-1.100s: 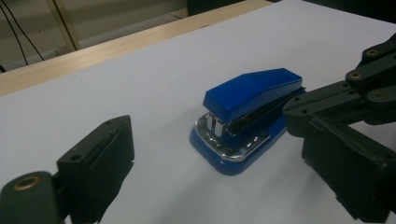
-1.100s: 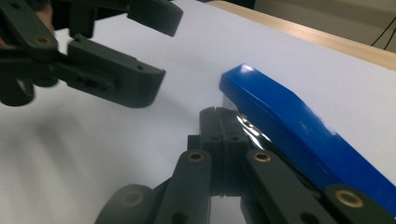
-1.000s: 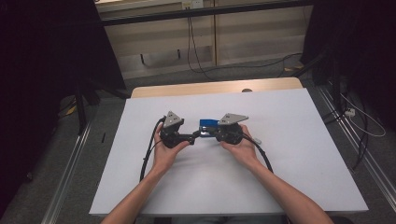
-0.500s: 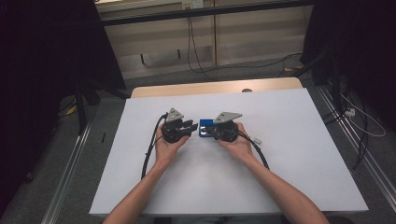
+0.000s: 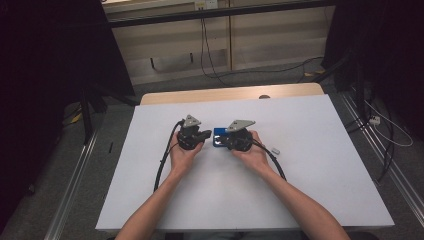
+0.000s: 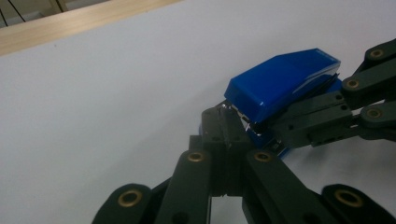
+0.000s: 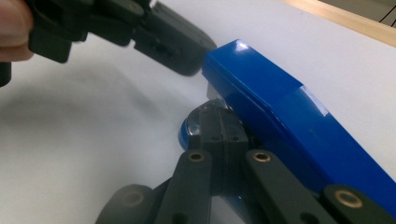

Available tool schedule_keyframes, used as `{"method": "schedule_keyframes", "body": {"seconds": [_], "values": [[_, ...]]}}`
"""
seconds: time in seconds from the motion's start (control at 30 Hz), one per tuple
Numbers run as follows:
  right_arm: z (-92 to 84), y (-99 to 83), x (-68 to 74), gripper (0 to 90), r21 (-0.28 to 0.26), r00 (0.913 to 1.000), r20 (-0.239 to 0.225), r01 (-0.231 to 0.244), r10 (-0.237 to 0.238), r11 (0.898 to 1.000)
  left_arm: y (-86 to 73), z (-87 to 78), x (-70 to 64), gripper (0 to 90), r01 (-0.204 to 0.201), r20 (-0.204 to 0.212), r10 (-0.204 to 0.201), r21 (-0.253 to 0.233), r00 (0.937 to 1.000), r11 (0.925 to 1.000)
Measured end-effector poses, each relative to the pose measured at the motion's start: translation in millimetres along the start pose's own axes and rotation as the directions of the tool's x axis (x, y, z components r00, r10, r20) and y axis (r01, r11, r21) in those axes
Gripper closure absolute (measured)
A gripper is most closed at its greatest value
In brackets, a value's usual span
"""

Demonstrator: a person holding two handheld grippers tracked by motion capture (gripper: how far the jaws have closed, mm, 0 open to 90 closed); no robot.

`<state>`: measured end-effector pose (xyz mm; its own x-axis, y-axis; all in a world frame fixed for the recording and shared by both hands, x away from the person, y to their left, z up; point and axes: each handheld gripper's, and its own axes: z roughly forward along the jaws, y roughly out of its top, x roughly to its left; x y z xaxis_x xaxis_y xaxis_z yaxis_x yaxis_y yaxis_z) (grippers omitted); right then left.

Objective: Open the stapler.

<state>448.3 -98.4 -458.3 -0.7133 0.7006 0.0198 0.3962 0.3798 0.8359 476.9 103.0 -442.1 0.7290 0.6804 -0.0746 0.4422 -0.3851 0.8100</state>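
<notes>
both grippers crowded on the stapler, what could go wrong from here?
1. The stapler sits with its blue top raised at the front and the right gripper reaching in under it; if that grip slips, the top could snap down on the jaws.
2. The left gripper, jaws shut, presses at the stapler's front end; a push could slide the stapler across the smooth table.
3. The two grippers almost touch there, so they could collide or jam.
</notes>
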Motion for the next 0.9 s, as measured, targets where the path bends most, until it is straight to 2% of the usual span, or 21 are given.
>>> {"method": "schedule_keyframes", "body": {"seconds": [0.07,0.1,0.17,0.27,0.33,0.43,0.47,0.6,0.7,0.73,0.83,0.9], "values": [[-0.6,0.0,-0.5,90.0,0.004,1.0000,0.001,-0.002,0.002,1.000,-1.7,2.2,1.5,90.0,-0.015,-0.003,0.016,0.019,0.9999,0.9997],[-0.9,0.0,-0.7,90.0,0.005,1.0000,0.000,-0.002,0.002,1.000,-2.8,3.8,1.3,90.0,-0.002,0.000,0.002,0.016,1.0000,0.9999],[-1.4,0.4,-1.3,90.0,0.011,1.0000,-0.001,0.001,-0.001,1.000,-3.4,5.1,0.8,90.0,-0.006,0.001,0.006,0.025,1.0000,0.9997],[-1.6,0.6,-1.1,90.0,0.014,1.0000,0.000,0.001,-0.001,1.000,-2.6,5.6,0.3,90.0,-0.003,0.016,0.003,0.015,0.9999,0.9999],[-1.7,0.6,-0.8,90.0,0.015,1.0000,0.003,-0.001,0.001,1.000,-1.0,6.4,0.0,90.0,-0.026,0.015,0.025,0.022,0.9996,0.9994],[-1.4,0.5,-0.1,90.0,0.013,1.0000,0.008,0.001,-0.001,1.000,0.8,6.1,1.9,90.0,-0.009,0.019,0.009,0.012,0.9998,0.9999],[-1.3,0.6,-0.1,90.0,0.014,1.0000,0.008,0.003,-0.003,1.000,1.2,5.9,2.5,90.0,-0.021,0.014,0.021,0.011,0.9997,0.9997],[-1.0,0.9,1.1,90.0,0.016,0.9997,0.015,0.016,-0.017,1.000,0.8,6.8,0.4,90.0,-0.015,0.019,0.015,0.012,0.9997,0.9998],[-0.8,0.7,0.9,90.0,0.013,0.9998,0.013,0.012,-0.012,1.000,0.2,8.2,-1.9,90.0,-0.031,0.006,0.030,0.019,0.9995,0.9993],[-0.8,0.6,0.7,90.0,0.011,0.9999,0.013,0.010,-0.010,1.000,0.0,8.0,-1.4,90.0,-0.020,0.016,0.020,0.018,0.9997,0.9996],[-1.0,0.3,1.4,90.0,0.011,0.9998,0.016,0.008,-0.008,1.000,0.0,6.2,-0.4,90.0,-0.028,0.033,0.028,0.017,0.9991,0.9995],[-1.1,0.1,2.0,90.0,0.011,0.9998,0.019,0.010,-0.010,1.000,1.1,5.0,-1.2,90.0,-0.035,0.031,0.034,0.021,0.9990,0.9992]]}}
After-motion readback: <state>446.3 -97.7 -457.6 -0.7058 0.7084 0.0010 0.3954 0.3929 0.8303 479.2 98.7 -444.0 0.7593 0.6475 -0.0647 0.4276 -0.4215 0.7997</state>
